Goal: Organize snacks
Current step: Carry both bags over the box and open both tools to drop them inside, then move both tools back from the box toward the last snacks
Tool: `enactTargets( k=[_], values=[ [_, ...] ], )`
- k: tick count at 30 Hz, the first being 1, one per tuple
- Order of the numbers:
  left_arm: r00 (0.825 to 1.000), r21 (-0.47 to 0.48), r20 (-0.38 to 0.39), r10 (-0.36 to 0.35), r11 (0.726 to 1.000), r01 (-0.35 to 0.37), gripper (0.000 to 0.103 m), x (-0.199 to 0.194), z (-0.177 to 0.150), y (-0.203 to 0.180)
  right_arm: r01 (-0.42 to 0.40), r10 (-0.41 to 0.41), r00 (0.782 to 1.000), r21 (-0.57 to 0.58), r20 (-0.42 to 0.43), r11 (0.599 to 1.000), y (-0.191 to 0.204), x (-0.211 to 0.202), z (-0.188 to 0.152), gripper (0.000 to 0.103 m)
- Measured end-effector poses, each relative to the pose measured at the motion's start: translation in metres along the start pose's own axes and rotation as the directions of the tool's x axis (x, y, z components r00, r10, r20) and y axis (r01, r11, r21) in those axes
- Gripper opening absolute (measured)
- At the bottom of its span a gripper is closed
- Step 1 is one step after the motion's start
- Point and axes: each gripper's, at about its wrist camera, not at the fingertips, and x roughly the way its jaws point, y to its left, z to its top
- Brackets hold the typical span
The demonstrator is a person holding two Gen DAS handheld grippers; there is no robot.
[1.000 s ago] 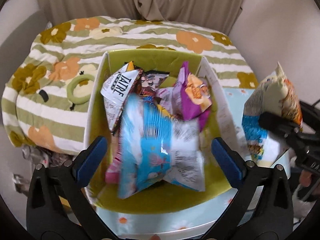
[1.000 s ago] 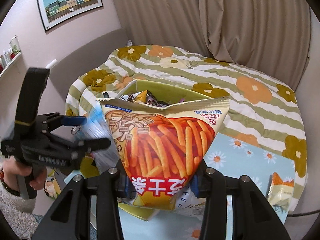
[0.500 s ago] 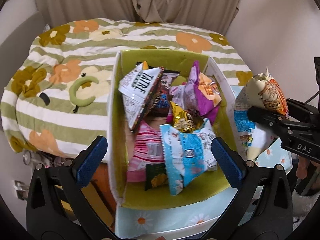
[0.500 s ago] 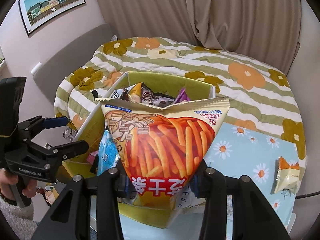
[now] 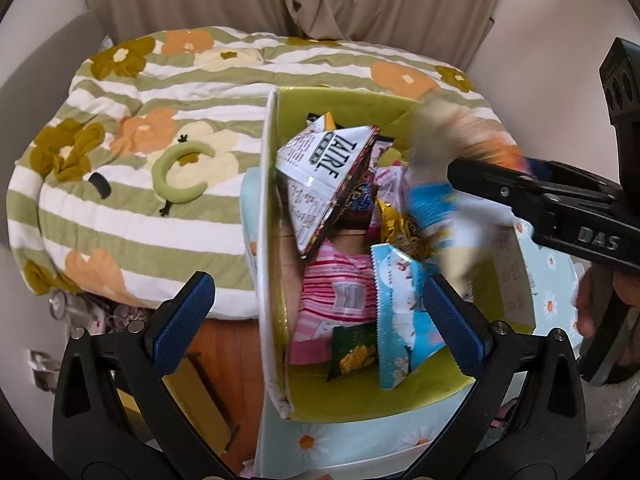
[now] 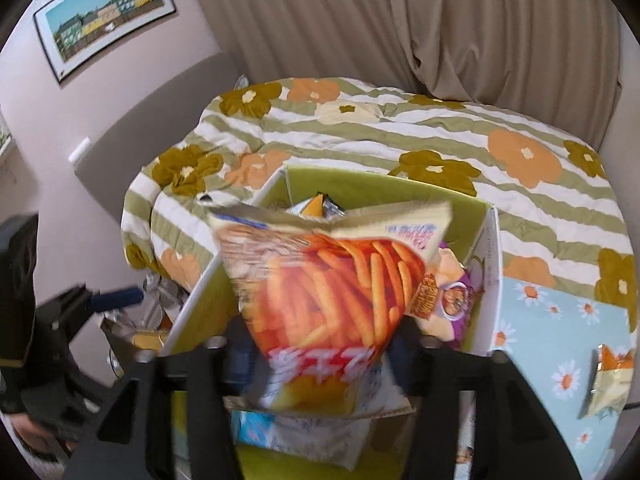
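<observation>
A: Looking at risks first, left side? 
B: Hanging the left gripper [image 5: 316,312] over the near end of the box [image 5: 267,240], w/ the left box wall running up between the fingers. Risking a knock on that wall if dropping straight down, prob. tipping the box off the table [image 5: 360,444] edge. 
A: And right? 
B: Carrying the fries bag [image 6: 328,292] over the box, already crammed w/ packs. Risking a pile-up: bag sliding off the heap, or nudging the white pack [image 5: 324,176] out. Blurring too, so moving fast. 
A: Jaws? 
B: Left: spreading wide, gripping nothing, touching nothing. Right gripper [image 6: 320,356]: clamping on the bag's lower end, pads mostly hidden behind it. 
A: Anything left out? 
B: Seeing one small pack [image 6: 608,384] lying on the table, right of the box.
</observation>
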Motion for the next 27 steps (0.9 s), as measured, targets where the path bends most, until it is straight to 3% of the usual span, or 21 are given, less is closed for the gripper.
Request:
enactTargets(
  k=[1,2,10,17,27],
  values=[
    [1.0,-0.001,-0.003,0.002,1.0,-0.002,0.103,0.0,-0.001,0.002,0.001,-0.001,1.0,0.008,0.012,1.0,0.0,0.0,-0.002,0.1],
    [1.0,-0.002,-0.007,0.003,1.0,-0.003,0.103,0.0,-0.003,0.003,-0.003,0.003,1.0,0.013,0.022,1.0,0.0,-0.002,-0.005,0.102],
    [1.0,-0.002,-0.024,-0.008,1.0,0.008,0.103,-0.004,-0.019,0.003,0.033,-0.033,0.999,0.001,0.043,0.999,0.001,-0.024,-0.029,0.102],
    [1.0,0.02,0.018,-0.018,1.0,0.017,0.103,-0.027,-0.018,-0.011,0.036,-0.038,0.997,0.031,0.07,0.999,-0.004,-0.056,-0.039,0.102],
    [0.996,0.051,0.08,-0.037,0.998,0.033,0.103,-0.054,-0.015,-0.07,0.086,-0.097,0.987,0.087,0.128,0.992,-0.047,-0.121,-0.055,0.102]
  ],
)
